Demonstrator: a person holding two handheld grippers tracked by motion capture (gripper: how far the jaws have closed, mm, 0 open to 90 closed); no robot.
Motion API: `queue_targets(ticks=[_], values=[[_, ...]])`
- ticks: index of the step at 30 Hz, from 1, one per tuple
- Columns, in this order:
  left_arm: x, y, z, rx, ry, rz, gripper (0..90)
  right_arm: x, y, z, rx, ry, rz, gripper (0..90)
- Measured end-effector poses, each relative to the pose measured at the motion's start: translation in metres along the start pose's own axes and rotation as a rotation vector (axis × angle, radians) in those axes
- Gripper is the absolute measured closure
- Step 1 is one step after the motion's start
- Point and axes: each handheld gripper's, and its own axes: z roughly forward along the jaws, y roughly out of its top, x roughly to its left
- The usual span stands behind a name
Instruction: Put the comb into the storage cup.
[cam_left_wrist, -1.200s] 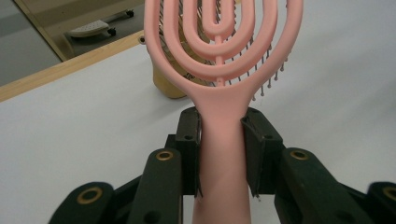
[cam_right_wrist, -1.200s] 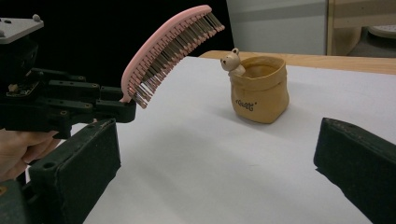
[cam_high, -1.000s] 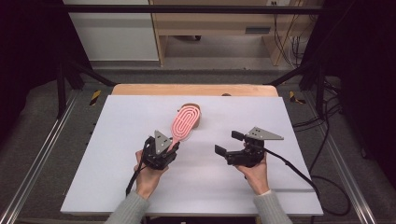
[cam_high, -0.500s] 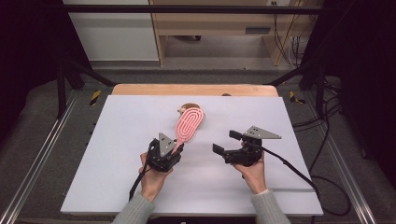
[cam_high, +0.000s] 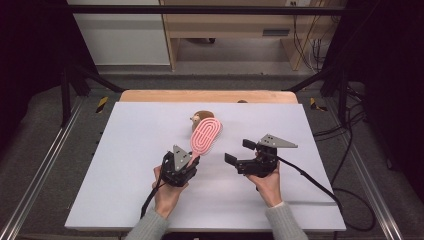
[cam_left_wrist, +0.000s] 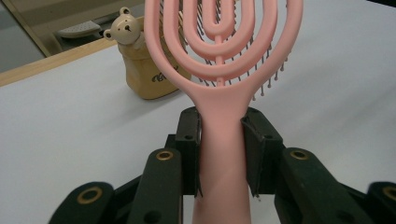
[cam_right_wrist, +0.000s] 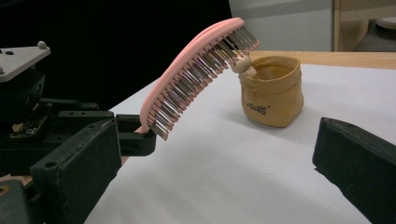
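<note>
You had the left gripper (cam_high: 186, 165) clenched on the handle of the pink vented hairbrush (cam_high: 205, 136); in the left gripper view both pads (cam_left_wrist: 190, 140) pressed flat on the narrow neck just below the paddle (cam_left_wrist: 223, 42). That low hold probably served to keep the whole paddle free ahead of the jaws. The brush was off the table, slanting up and away from you, bristles (cam_right_wrist: 196, 79) facing down and toward your right.

The tip of the paddle hung just over the small tan pouch (cam_right_wrist: 273, 91), a soft open-topped bag with a little bear figure (cam_left_wrist: 125, 29) at its rim. From the right gripper view the bristles looked close to the bear's head; contact could not be settled. The pouch stood upright near the far middle of the white table (cam_high: 125, 165), short of the wooden strip (cam_high: 150, 96) at the back edge.

The right gripper (cam_high: 240, 152) was released, its jaws standing wide with nothing between them, hovering beside the brush handle and aimed across at it, likely ready to take or steady something.

Room: open tabletop lay left of the brush and in front of both hands. The far edge sat not far behind the pouch, so a forward push risked nudging it toward the wooden strip. The right gripper's cable (cam_high: 310, 180) trailed off the right side.
</note>
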Motion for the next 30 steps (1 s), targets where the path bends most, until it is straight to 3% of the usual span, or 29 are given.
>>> queue_targets(ticks=[30], values=[[-0.017,0.002,0.003,-0.013,-0.026,0.0,69.8,0.004,0.001,0.008,-0.008,-0.001,0.047,1.9]])
